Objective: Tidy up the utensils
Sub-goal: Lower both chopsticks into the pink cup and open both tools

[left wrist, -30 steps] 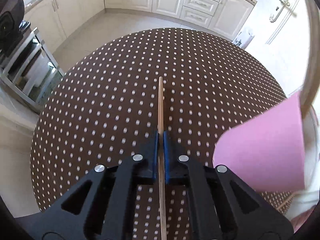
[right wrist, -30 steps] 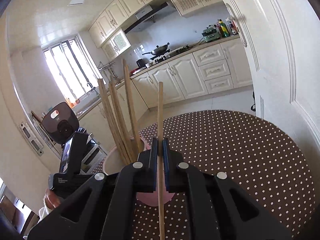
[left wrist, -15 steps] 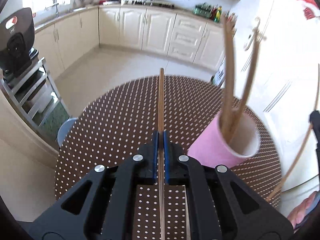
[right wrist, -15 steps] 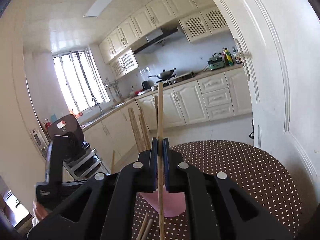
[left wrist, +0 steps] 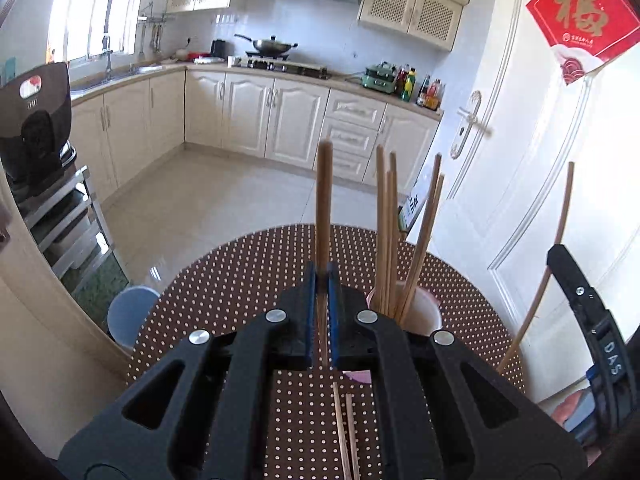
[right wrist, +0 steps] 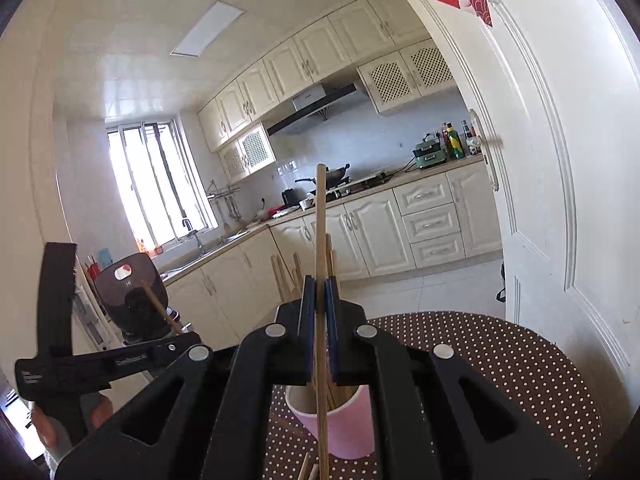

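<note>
My left gripper is shut on a wooden chopstick that points up, just left of the pink cup. The cup stands on the dotted table and holds several chopsticks. My right gripper is shut on another chopstick, held upright above the near rim of the pink cup. The right gripper also shows at the right edge of the left wrist view. The left gripper shows at the left of the right wrist view.
Two loose chopsticks lie on the brown dotted tablecloth in front of the cup. A white door is close on the right. A blue stool and a metal rack stand left of the table.
Both grippers have tilted upward with their chopsticks, so the views swung from the table top to the kitchen. The cup now sits close below both grippers.
</note>
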